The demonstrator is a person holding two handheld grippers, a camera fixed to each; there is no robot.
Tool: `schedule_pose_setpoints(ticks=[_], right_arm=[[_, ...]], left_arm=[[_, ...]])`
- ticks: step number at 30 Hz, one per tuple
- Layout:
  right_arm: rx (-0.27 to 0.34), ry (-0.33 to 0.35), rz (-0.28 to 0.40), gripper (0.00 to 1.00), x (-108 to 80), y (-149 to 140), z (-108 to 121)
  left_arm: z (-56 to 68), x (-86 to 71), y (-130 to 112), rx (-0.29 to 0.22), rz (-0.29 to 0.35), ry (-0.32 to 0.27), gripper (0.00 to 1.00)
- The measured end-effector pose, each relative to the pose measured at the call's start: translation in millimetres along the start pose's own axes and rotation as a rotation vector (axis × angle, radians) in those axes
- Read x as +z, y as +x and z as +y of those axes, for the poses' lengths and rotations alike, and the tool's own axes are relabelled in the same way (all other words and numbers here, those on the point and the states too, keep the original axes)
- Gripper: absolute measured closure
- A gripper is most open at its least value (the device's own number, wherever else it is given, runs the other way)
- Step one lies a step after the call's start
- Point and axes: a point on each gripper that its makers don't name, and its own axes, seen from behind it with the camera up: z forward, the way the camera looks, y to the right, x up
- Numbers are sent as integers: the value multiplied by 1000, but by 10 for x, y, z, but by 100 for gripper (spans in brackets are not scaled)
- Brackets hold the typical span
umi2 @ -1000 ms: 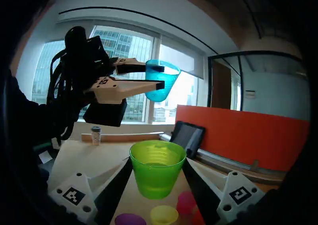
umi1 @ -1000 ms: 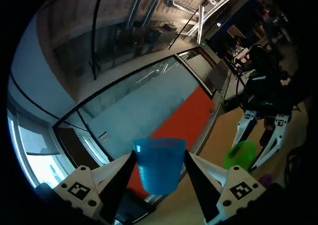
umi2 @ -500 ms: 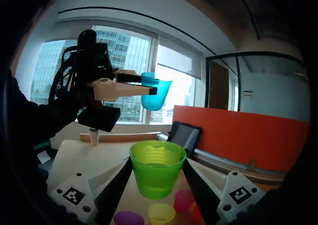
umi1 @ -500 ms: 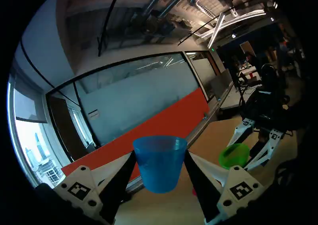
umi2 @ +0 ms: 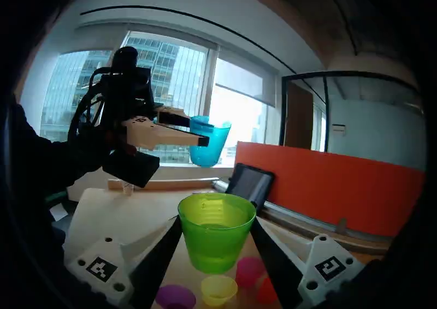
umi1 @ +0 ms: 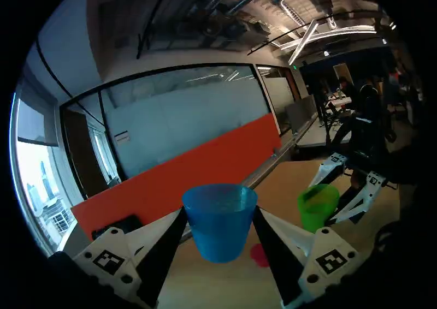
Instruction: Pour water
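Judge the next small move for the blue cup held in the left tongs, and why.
Probably lower the blue cup to the table: the left tongs hold it roughly upright, off to one side of the green cup, which already holds liquid in the right tongs.

Blue cup (umi1: 220, 221) and green cup (umi2: 217, 231), both upright, held aloft (translucent plastic tumblers).

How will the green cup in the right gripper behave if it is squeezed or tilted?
The green cup looks like thin translucent plastic, so it probably flexes if the right gripper squeezes harder. Its smooth tapered wall may slip downward in a loose grip. It seems to hold liquid, so tilting could spill it.
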Motion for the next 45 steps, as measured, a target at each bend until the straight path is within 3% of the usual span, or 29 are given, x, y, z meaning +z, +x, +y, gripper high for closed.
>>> schedule_pose_setpoints(ticks=[6, 21, 30, 45], right_arm=[[1, -11, -26, 10, -88, -76, 44], [9, -87, -116, 10, -473, -359, 342], [15, -107, -166, 11, -620, -552, 420], [46, -72, -268, 10, -707, -906, 384]], left_arm=[[60, -14, -260, -49, -22, -12, 15], [384, -48, -988, -146, -118, -72, 15], [588, -39, -1256, -162, -163, -104, 14], [908, -14, -1698, -151, -270, -173, 14]])
